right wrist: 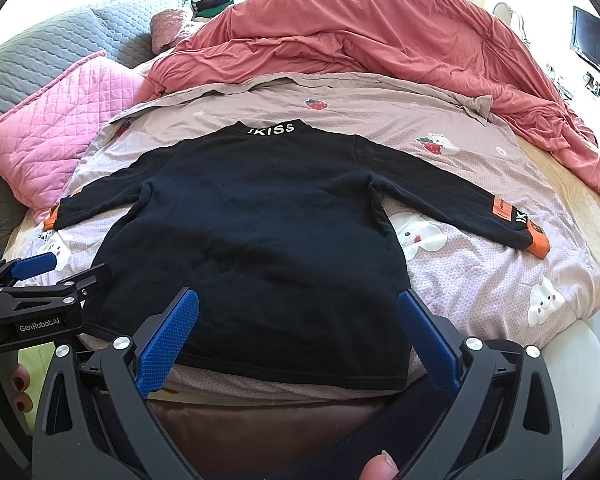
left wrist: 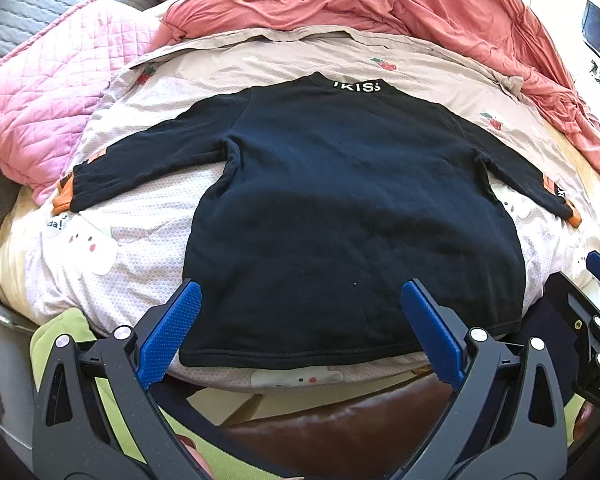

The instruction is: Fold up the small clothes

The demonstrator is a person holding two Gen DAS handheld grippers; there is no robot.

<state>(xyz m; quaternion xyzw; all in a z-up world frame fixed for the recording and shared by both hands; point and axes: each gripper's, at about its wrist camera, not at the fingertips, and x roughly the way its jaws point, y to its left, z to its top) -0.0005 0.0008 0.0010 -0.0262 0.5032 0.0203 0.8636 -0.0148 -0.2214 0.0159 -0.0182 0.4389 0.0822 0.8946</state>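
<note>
Black sweater [left wrist: 340, 208] flat on bed [right wrist: 480, 280], collar text partly cut off — left gripper [left wrist: 300, 332] and right gripper [right wrist: 298, 332] both spread wide, grasping nothing.

I'm in a bedroom at home. In front of me is a bed [right wrist: 560, 216] with a printed sheet [right wrist: 480, 264] showing strawberries and little white animals. A rumpled coral duvet [right wrist: 380, 36] is heaped at its far side, a pink quilted pillow [right wrist: 60, 120] lies left, with a grey quilt [right wrist: 52, 52] behind it. A dark screen [right wrist: 592, 44] stands at right, and daylight comes from a window beyond.
</note>
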